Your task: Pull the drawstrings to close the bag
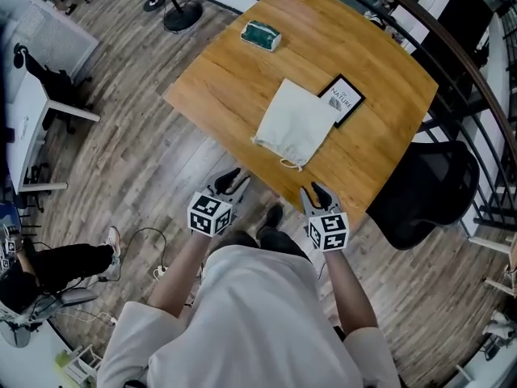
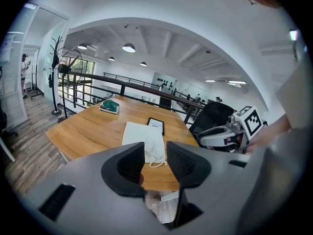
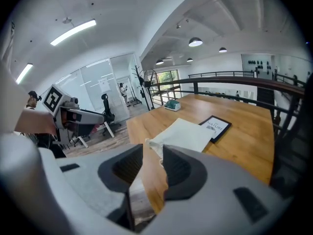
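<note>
Both open: L gripper, R gripper

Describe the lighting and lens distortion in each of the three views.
Head view: even, soft light, the bag casts no hard shadow on the table; the railing bows. Left gripper view: fisheye circle with dark corners, ceiling lamps glaring. Right gripper view: same dark corners, strip light bright, railing curved.

Before us, bag on the bench, book just right of it, box well behind, our left hand-held gripper and right hand-held gripper off the near edge
</note>
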The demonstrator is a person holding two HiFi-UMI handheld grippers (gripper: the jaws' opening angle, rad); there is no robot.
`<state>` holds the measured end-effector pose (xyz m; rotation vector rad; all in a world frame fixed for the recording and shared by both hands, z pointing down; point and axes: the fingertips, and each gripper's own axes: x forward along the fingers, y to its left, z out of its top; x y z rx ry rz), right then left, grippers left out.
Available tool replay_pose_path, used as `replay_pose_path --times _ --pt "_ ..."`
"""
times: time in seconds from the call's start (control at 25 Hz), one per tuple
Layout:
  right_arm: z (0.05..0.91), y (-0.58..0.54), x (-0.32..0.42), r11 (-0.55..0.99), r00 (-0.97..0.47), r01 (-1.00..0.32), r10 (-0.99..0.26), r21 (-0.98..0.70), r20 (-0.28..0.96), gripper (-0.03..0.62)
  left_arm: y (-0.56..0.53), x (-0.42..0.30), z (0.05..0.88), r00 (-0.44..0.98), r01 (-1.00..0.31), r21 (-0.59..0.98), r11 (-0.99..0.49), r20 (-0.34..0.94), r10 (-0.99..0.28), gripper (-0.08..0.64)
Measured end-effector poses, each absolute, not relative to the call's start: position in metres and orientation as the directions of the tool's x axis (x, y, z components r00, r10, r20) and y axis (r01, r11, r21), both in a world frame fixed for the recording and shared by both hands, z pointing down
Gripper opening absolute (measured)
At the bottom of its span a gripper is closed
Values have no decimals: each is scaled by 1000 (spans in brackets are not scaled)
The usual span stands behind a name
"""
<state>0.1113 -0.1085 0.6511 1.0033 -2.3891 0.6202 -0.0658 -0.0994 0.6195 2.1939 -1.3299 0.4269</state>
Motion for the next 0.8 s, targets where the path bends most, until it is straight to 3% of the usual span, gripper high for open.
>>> replay_pose_path --times 0.8 --pt "715 -126 84 587 -597 -760 -460 -279 658 114 -138 -70 693 525 -851 353 -389 605 -599 133"
